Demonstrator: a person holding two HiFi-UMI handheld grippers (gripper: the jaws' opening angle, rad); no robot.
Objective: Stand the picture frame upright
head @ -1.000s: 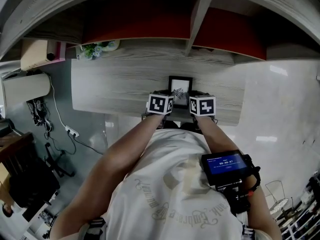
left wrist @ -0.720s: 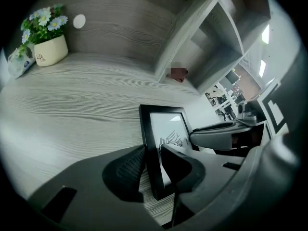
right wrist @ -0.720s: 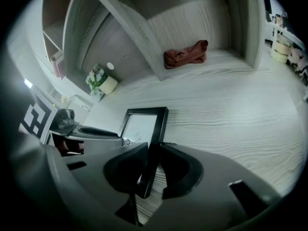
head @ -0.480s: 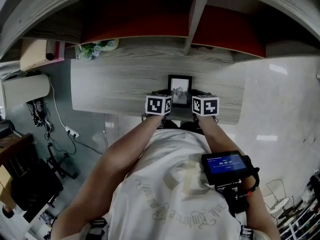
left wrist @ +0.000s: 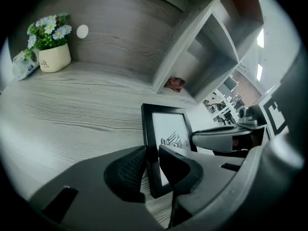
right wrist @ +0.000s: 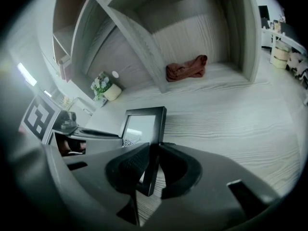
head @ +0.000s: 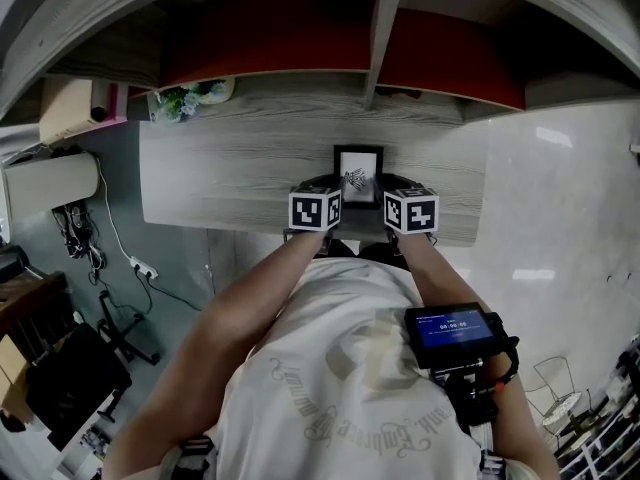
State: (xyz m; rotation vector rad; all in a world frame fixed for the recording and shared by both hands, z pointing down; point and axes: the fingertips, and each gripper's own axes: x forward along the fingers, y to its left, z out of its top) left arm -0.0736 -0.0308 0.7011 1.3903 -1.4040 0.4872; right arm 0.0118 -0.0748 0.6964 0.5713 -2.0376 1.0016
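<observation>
Near the front edge of the desk (head: pixel 230 168), below the shelves (head: pixel 385 28), the frame (head: pixel 358 171) sits between both grippers. It doesn't read as properly upright yet, though I can't tell if its bottom edge is off the wood. Left gripper (left wrist: pixel 153 166) has narrowed onto the left rail and right gripper (right wrist: pixel 153 170) onto the right rail. Both have just been closing, and the pads look pressed on it now. What worries me is that each grip is only on a thin rail near a bottom corner. If one hand tips faster than the other, the frame could twist out or skid on the smooth top. One left pad sits over the glass too, so a hard squeeze seems a bad idea. I can't see any back stand, so let go too early and it probably flops over. Materials: the desk is grey woodgrain laminate, flat and slick-looking. The frame is black and square-edged, with glossy glazing over a white print. The pads are dark, ribbed and rounded.
</observation>
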